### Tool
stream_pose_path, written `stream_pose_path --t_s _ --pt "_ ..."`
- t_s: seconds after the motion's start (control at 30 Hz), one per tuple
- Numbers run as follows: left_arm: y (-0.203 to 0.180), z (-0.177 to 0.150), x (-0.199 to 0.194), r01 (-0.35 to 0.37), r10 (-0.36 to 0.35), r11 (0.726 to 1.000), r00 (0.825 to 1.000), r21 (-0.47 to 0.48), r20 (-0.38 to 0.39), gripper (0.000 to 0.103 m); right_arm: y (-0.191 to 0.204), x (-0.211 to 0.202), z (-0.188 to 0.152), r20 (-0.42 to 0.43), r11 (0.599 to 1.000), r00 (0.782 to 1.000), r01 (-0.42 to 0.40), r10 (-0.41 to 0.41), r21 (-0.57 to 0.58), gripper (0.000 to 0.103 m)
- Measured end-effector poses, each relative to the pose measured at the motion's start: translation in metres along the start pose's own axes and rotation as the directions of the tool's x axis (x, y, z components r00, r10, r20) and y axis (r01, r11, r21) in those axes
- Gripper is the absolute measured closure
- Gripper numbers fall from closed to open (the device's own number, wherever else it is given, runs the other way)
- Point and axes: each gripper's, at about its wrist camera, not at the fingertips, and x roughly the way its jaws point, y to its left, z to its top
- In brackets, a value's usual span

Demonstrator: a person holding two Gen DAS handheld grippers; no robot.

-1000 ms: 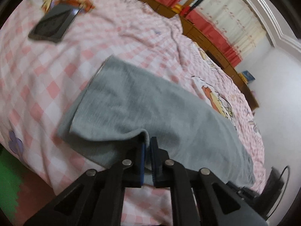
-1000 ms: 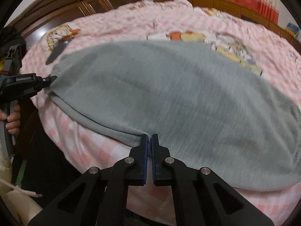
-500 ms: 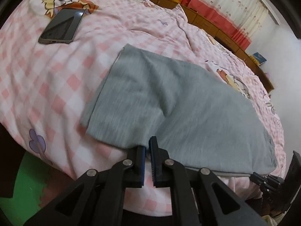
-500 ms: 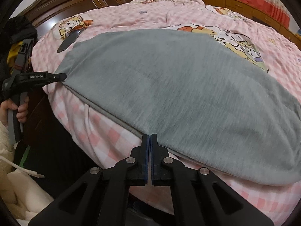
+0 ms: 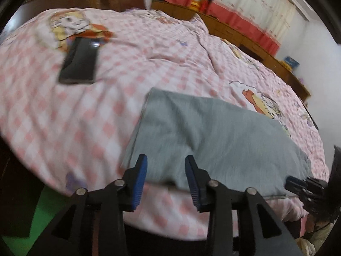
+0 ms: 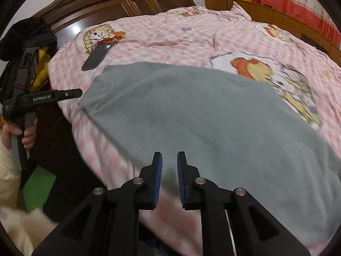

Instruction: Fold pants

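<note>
The left tool (image 5: 166, 170) stands with its blue-padded jaws apart, and the right tool (image 6: 169, 170) also stands parted by a narrower gap. Half a second ago both were clamped on the near hem of the pants (image 6: 202, 117); both have now let go and pulled back slightly from the cloth. In the left wrist view the near hem shows between the spread jaws, but neither pad appears to grip it.

Judgement: the release marks the end of a lay-down or smoothing step. The garment is placed and ready for the next fold, which requires a fresh grasp at an edge or corner.

The pants (image 5: 213, 138) lie flat on the bed (image 5: 64, 117), along its near edge, with the near hem reaching the mattress edge. The fabric is a grey knit of matte, slightly heathered texture, soft and limp. The outline is a long rectangle with one straight, seamed short edge toward the phone side; the surface shows almost no wrinkles. It appears already doubled, though the layer count cannot be confirmed.

The bed carries a pink-and-white checked cover with printed cartoon figures, lightly creased. A dark, glossy smartphone (image 5: 78, 64) rests on the cover, well apart from the pants. A dark wooden headboard (image 6: 117, 2) and red-and-white curtains (image 5: 234, 19) stand beyond the bed.
</note>
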Motion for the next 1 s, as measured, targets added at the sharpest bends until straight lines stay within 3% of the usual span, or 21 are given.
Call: stream_pose_path --t_s 0.07,0.13,0.23,0.27,0.3,0.33,0.37,0.43,0.57,0.63,0.73,0.8,0.87,1.0 --pt "-0.007 0.009 0.02 -0.014 0.016 0.998 0.999 0.055 -0.045 0.065 0.007 0.018 0.009 -0.011 1.0 1.0 0.015 -0.015 -0.006 0.088" --pt "-0.017 0.009 0.041 -0.11 0.122 0.982 0.99 0.154 -0.068 0.067 0.013 0.042 0.01 -0.076 1.0 0.997 0.004 -0.005 -0.007 0.088" --pt "-0.016 0.004 0.058 -0.275 0.292 0.927 0.956 0.256 -0.031 0.067 0.021 0.054 -0.006 -0.116 1.0 0.993 -0.015 0.015 -0.002 0.088" --pt "-0.011 0.002 0.06 -0.374 0.388 0.889 0.922 0.266 -0.002 0.067 0.024 0.051 -0.012 -0.105 1.0 0.994 -0.023 0.022 -0.01 0.088" --pt "-0.005 0.001 0.062 -0.472 0.48 0.837 0.876 0.276 0.044 0.069 0.024 0.049 -0.015 -0.107 0.999 0.994 -0.038 0.036 -0.011 0.088" --pt "0.006 0.002 0.064 -0.551 0.557 0.79 0.828 0.268 0.06 0.079 0.023 0.047 -0.017 -0.11 0.998 0.992 -0.057 0.057 -0.004 0.088" --pt "0.017 0.004 0.066 -0.563 0.572 0.789 0.819 0.248 0.039 0.079 0.021 0.046 -0.02 -0.114 0.997 0.99 -0.079 0.08 0.008 0.088" --pt "0.03 0.009 0.055 -0.497 0.503 0.849 0.864 0.178 0.015 0.08 0.019 0.042 -0.024 -0.118 0.994 0.987 -0.111 0.113 0.023 0.088" --pt "0.014 0.01 0.035 -0.487 0.479 0.845 0.873 0.219 0.093 0.075 0.012 0.018 -0.027 -0.101 0.993 0.988 -0.116 0.118 0.024 0.088" --pt "-0.001 0.009 0.028 -0.434 0.422 0.866 0.901 0.249 0.103 0.066 0.002 0.004 -0.029 -0.083 0.997 0.994 -0.063 0.066 0.035 0.088" --pt "-0.03 0.008 0.024 -0.341 0.329 0.896 0.94 0.285 0.09 0.058 -0.039 -0.027 -0.043 -0.061 0.988 0.995 0.091 -0.084 0.127 0.081" --pt "-0.044 0.009 0.028 -0.289 0.279 0.91 0.957 0.296 0.078 0.051 -0.07 -0.049 -0.057 -0.058 0.958 0.982 0.19 -0.182 0.216 0.07" --pt "-0.056 0.009 0.033 -0.24 0.234 0.928 0.971 0.286 0.056 0.047 -0.109 -0.075 -0.077 -0.065 0.896 0.958 0.283 -0.278 0.342 0.07" --pt "-0.058 0.006 0.049 -0.171 0.176 0.96 0.984 0.222 -0.005 0.044 -0.173 -0.109 -0.112 -0.114 0.787 0.922 0.376 -0.369 0.489 0.07"
